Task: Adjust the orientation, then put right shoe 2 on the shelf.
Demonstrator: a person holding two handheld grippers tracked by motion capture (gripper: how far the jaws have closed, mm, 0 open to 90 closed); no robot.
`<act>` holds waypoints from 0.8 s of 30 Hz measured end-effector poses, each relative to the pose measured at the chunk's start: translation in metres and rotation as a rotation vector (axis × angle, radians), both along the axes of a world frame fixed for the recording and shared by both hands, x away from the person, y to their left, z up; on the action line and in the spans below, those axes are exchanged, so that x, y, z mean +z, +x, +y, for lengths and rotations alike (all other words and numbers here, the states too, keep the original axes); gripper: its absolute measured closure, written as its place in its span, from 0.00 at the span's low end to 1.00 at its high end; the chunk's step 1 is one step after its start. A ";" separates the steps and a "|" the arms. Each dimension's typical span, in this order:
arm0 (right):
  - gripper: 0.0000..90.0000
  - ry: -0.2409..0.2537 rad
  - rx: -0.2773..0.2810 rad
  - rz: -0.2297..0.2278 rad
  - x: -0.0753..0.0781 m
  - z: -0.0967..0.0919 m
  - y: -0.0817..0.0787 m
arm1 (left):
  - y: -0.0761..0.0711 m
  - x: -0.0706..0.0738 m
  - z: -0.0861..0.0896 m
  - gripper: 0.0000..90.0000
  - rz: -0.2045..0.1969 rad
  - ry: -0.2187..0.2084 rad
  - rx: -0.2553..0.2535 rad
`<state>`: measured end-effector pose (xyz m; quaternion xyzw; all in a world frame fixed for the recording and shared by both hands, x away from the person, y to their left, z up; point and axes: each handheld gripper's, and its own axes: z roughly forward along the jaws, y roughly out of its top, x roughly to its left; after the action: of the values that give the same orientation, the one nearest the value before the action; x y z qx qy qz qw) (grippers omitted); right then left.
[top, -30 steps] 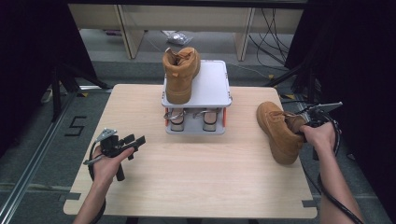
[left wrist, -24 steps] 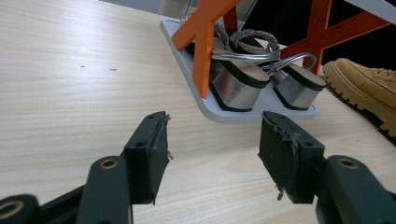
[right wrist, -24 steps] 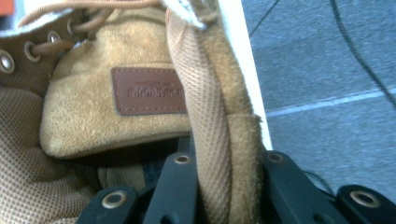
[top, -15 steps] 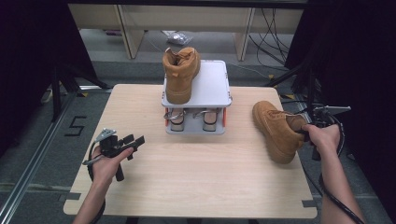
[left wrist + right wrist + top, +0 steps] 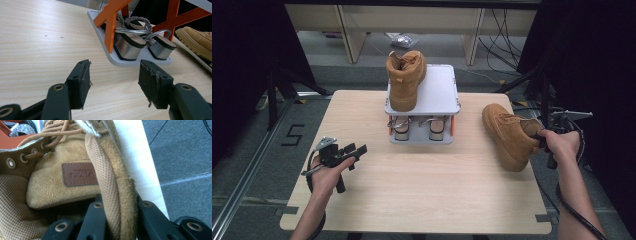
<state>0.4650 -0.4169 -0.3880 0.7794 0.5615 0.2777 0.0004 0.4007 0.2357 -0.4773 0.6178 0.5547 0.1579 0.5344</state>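
High view, with both tongs' own views. One boot already stands on the top shelf of the rack, at the left half, its toe toward 6 o'clock; the right half of that shelf is bare. On the lower shelf sit two silver sandals.

The second boot lies at 3 o'clock from the rack, on the desk, near its right edge, toe toward 11 o'clock. My right tongs are clamped on its heel collar, one jaw inside the boot and one outside. From the high view I cannot tell whether the sole rests on the desk or is lifted just clear.

My left tongs are wide, with nothing between the jaws; they hover low over the desk at 8 o'clock from the rack, pointing toward its lower shelf.

Judged progress: about half. The first boot is placed; the second is gripped but not yet carried over. What remains, as I read it, is to lift this boot, bring it toward 10 o'clock and set it upright on the bare half of the top shelf beside its mate, then let go.
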 end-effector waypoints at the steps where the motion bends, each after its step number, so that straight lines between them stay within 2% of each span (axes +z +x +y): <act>1: 0.93 0.000 0.000 0.000 0.000 0.000 0.000 | 0.000 0.000 0.000 0.46 0.001 0.001 -0.002; 3: 0.93 0.009 0.008 -0.007 0.002 -0.001 0.000 | 0.001 0.000 0.000 0.46 0.001 0.002 -0.002; 4: 0.93 0.017 -0.020 -0.029 0.002 0.001 0.000 | 0.000 0.000 0.001 0.46 0.004 0.000 0.001; 5: 0.93 0.016 0.007 -0.012 0.005 -0.001 0.000 | 0.000 0.000 0.001 0.46 0.004 -0.003 0.002; 7: 0.93 0.028 0.005 -0.020 0.005 0.000 -0.001 | 0.000 0.000 0.002 0.46 0.000 -0.002 0.005; 8: 0.93 0.044 -0.021 -0.023 0.006 0.002 -0.001 | -0.001 0.001 0.003 0.46 0.001 -0.002 0.005; 13: 0.93 0.050 -0.013 -0.038 0.004 0.003 -0.002 | -0.002 0.002 0.003 0.46 -0.004 -0.006 0.004; 17: 0.93 0.081 -0.031 -0.029 0.007 0.005 -0.002 | -0.004 0.003 0.004 0.46 -0.007 -0.010 0.004; 18: 0.93 0.072 -0.017 -0.031 0.009 0.004 -0.002 | -0.004 0.003 0.005 0.46 -0.007 -0.010 0.006; 20: 0.93 0.090 -0.047 -0.071 0.009 0.005 -0.001 | -0.004 0.002 0.006 0.46 -0.005 -0.007 0.010; 22: 0.93 0.084 -0.045 -0.066 0.011 0.004 0.000 | -0.005 0.002 0.007 0.46 -0.003 -0.005 0.016; 23: 0.93 0.084 -0.048 -0.037 0.014 0.004 0.001 | -0.005 0.002 0.008 0.46 -0.005 -0.002 0.018; 24: 0.93 0.091 -0.049 -0.042 0.015 0.004 0.001 | -0.005 0.002 0.008 0.46 -0.005 -0.003 0.019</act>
<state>0.4661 -0.4129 -0.3731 0.7863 0.5288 0.3191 -0.0166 0.3955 0.2435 -0.4750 0.6115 0.5595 0.1634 0.5351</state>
